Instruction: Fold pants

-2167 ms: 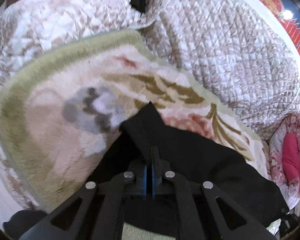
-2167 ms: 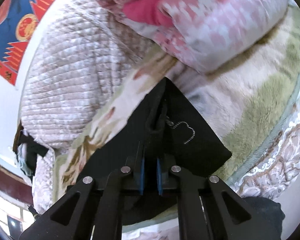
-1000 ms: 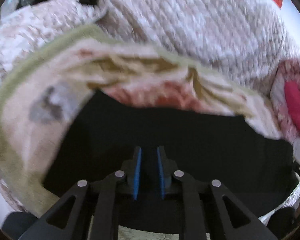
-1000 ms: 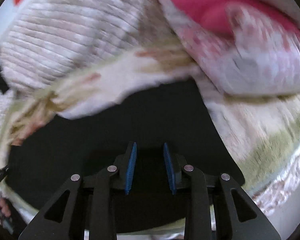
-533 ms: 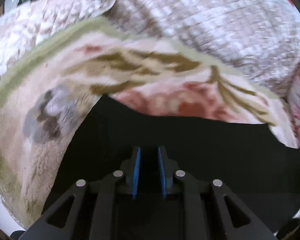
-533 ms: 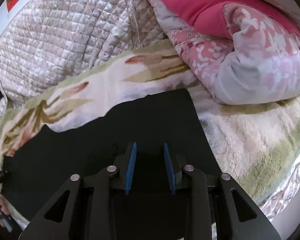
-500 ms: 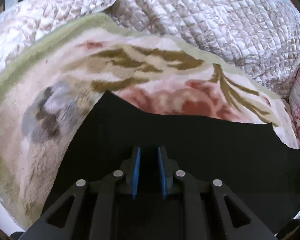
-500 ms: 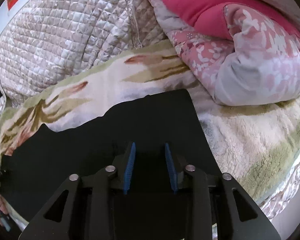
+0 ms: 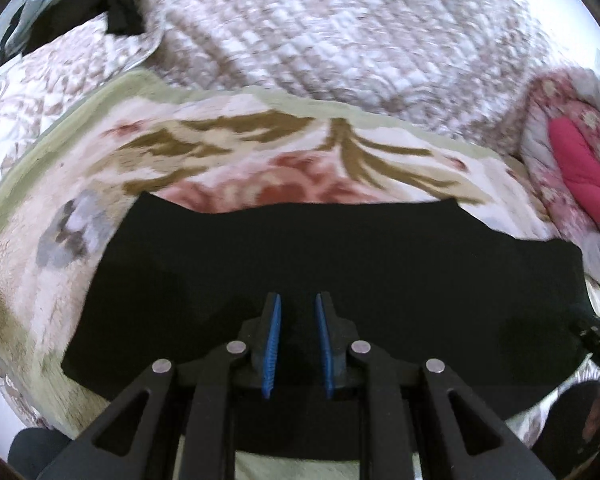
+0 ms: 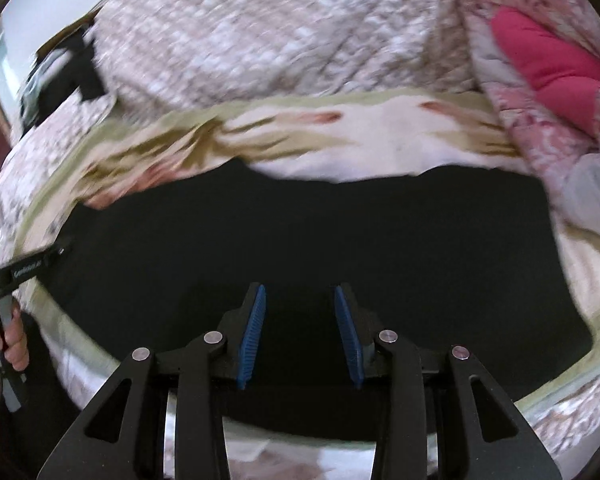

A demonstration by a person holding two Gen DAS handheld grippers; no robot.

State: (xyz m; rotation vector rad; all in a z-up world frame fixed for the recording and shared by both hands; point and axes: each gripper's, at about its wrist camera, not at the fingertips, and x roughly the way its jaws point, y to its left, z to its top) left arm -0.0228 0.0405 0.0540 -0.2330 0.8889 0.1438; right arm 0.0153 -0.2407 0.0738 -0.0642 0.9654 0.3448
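Black pants (image 9: 340, 264) lying flat as a wide band on floral blanket (image 9: 260, 160) near bed's front edge, soft, limp, light, best pinched at end corners; left hand-held gripper (image 9: 296, 312) and right hand-held gripper (image 10: 300, 304) both parted, empty.

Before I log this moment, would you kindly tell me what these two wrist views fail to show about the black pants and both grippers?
- Black pants: the near edge is hidden behind the left gripper; in the right wrist view, behind the right gripper.
- Fold layers: the fabric is uniformly dark, so seams and layering cannot be made out.
- Floral fleece blanket: motion-blurred in the right wrist view.
- Dark object at upper left: cut off by the frame edge, unidentifiable.
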